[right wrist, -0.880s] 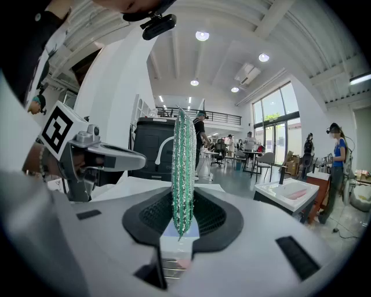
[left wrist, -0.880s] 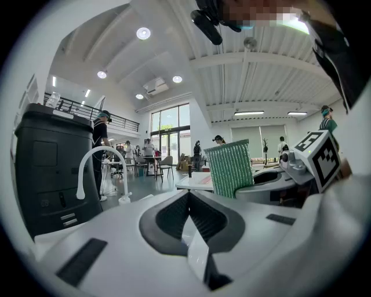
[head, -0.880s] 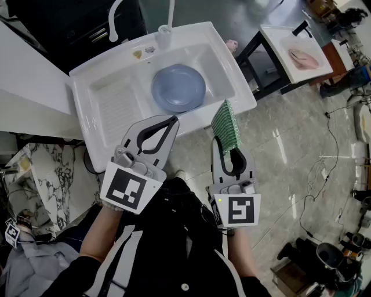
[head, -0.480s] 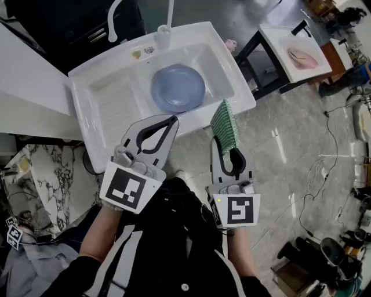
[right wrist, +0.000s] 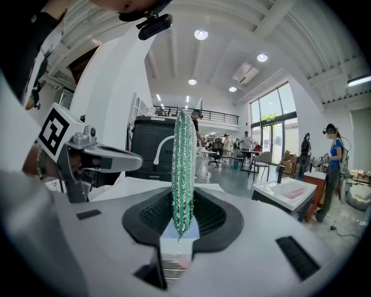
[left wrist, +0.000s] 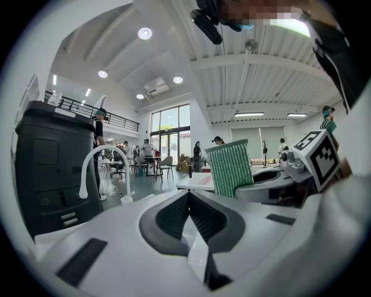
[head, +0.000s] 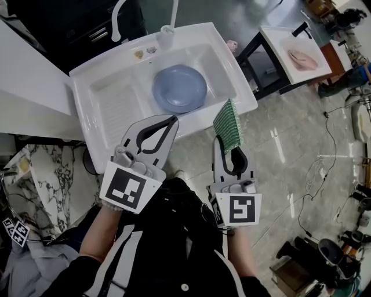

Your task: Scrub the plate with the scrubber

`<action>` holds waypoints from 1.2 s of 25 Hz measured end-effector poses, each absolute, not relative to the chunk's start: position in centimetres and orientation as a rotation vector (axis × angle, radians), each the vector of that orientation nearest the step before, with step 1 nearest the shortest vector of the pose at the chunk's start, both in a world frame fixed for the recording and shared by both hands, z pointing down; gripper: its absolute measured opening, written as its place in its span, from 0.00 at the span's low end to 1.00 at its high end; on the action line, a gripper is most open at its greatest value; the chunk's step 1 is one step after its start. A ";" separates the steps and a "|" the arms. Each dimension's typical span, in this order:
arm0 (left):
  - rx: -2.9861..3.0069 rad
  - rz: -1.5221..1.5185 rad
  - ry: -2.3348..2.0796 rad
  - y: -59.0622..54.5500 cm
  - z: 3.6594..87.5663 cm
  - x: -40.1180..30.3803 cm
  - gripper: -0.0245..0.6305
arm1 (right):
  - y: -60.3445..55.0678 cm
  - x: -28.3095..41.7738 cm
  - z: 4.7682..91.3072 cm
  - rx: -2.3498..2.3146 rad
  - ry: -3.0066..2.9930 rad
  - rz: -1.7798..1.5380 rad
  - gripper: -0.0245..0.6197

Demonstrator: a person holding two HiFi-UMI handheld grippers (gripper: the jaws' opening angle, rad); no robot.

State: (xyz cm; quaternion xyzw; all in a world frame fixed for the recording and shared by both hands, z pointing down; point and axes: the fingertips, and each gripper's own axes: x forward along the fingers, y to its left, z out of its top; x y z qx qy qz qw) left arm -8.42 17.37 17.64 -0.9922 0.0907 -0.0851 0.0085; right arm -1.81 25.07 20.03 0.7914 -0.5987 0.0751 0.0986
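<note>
Left claw (left wrist: 188,210) is pressed together, jaws tip to tip with nothing between them. From the head view its tips sit over the near rim of the white sink (head: 104,65).

Right claw (right wrist: 178,229) is pinching the green scrubber (head: 228,125) by its lower edge, so the pad stands up above the jaws (edge-on in the right gripper view, just a thin green strip). The scrubber hangs off the sink's near right corner, over the tiled floor (head: 290,151), clear of the plate.

The plate (head: 179,88), blue and round, lies flat in the right-hand basin with nothing touching it. To its left is the ribbed draining side. A white tap (head: 118,17) curves up at the far rim.

The two claws are side by side, close in front of the person's chest. Off to the right, a second small sink (head: 275,43) stands on a dark frame with something pink in it.
</note>
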 end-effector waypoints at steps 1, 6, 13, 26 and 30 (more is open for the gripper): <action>-3.102 -0.263 0.286 17.2 17.6 -8.6 0.04 | 24.9 -2.0 20.0 2.342 -1.770 0.228 0.18; -3.104 -0.257 0.288 16.1 17.9 -9.3 0.04 | 24.2 -2.5 20.2 2.345 -1.748 0.223 0.18; -3.101 -0.238 0.288 14.7 17.9 -10.2 0.04 | 23.2 -3.4 20.0 2.365 -1.737 0.190 0.18; -3.102 -0.258 0.419 11.7 18.8 -8.2 0.04 | 19.1 -0.3 21.0 2.286 -1.832 0.186 0.18; -3.109 -0.287 0.494 10.3 19.6 -6.2 0.04 | 17.2 2.1 21.7 2.205 -1.890 0.205 0.18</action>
